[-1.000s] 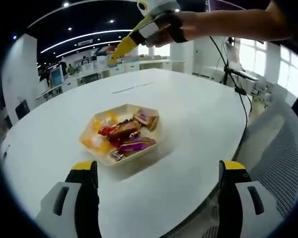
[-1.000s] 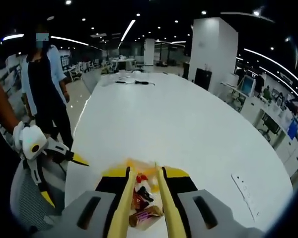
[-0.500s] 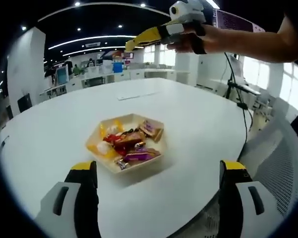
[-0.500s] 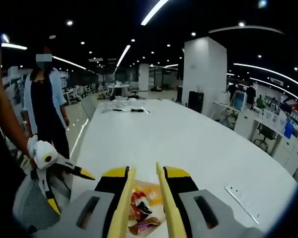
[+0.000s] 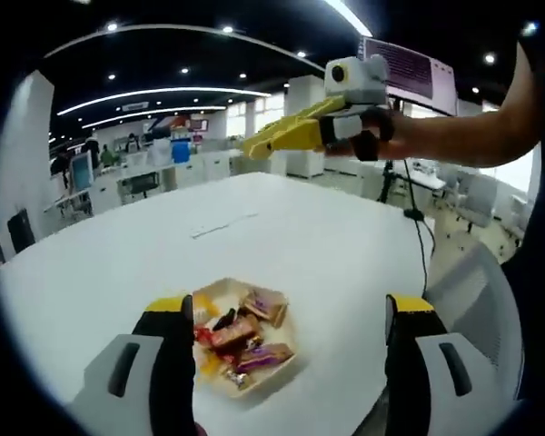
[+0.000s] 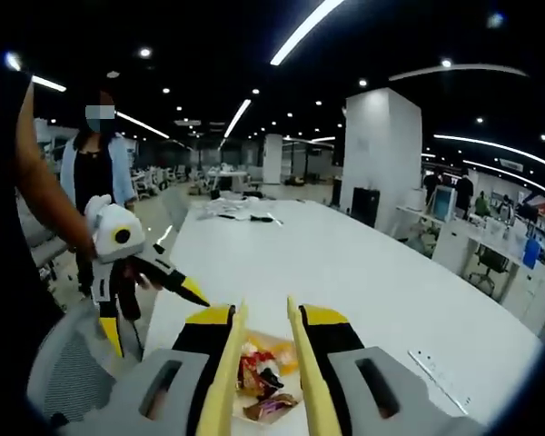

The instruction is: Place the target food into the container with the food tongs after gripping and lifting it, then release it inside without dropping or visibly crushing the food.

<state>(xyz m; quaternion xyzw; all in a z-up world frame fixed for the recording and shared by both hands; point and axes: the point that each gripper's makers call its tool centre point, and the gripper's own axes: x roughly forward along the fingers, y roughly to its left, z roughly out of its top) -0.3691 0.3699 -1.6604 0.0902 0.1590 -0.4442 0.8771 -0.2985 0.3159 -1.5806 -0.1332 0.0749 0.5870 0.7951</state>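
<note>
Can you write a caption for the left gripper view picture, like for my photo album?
Open left gripper low over a tray of wrapped candies on a white table, while the right gripper holds yellow tongs above.

Wrapped candies (image 5: 239,338) heaped in beige container (image 5: 277,350)

The large white oval bench (image 5: 327,245) has a smooth, faintly glossy top that takes soft reflections of the ceiling lights. The pale beige hexagonal tray (image 5: 282,350) looks matt, like moulded paper pulp or thin plastic; which one cannot be told. The wrapped sweets in red, purple and yellow (image 5: 241,336) have shiny, crinkled foil or film wrappers. The long yellow food tongs (image 6: 259,363) look like smooth matt plastic. The grey mesh chair back (image 5: 468,300) is perforated fabric, rough in texture.
</note>
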